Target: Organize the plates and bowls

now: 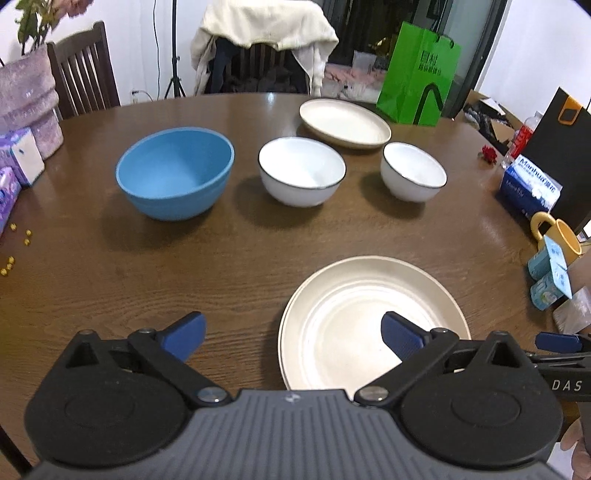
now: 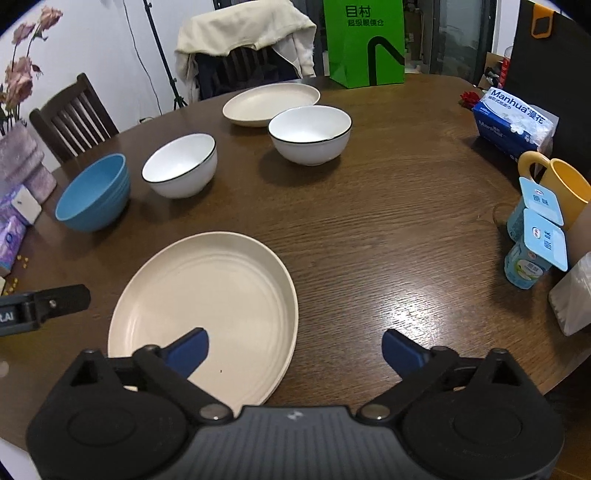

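Nearest the lens, the left gripper (image 1: pixel 293 334) hangs over the near edge of the round wooden bench (image 1: pixel 240 258) with its jaws spread wide and nothing between them; one blue pad sits over bare wood, the other over the near cream plate (image 1: pixel 351 317). The right gripper (image 2: pixel 295 350) is the same, jaws wide apart and empty, its left pad over that plate (image 2: pixel 207 288) and its right pad over bare wood. The plate lies flat at the near edge, and from the left wrist view a second rim shows under its left side, so it may be two stacked; I cannot tell for sure. Farther in, three bowls stand in a loose row, apart from one another: a blue bowl (image 1: pixel 175 173) to the left, a white bowl with a dark rim (image 1: pixel 301 175) in the middle, and a smaller white bowl (image 1: pixel 413 171) to the right. Just behind them lies a second cream plate (image 1: pixel 345 123). A yellow mug (image 2: pixel 565 184), yoghurt pots (image 2: pixel 535 240) and a tissue pack (image 2: pixel 513 123) sit along the right edge. At the far edge stands a green paper bag (image 1: pixel 419 74), and beyond it a chair draped with a pale garment (image 1: pixel 266 26).
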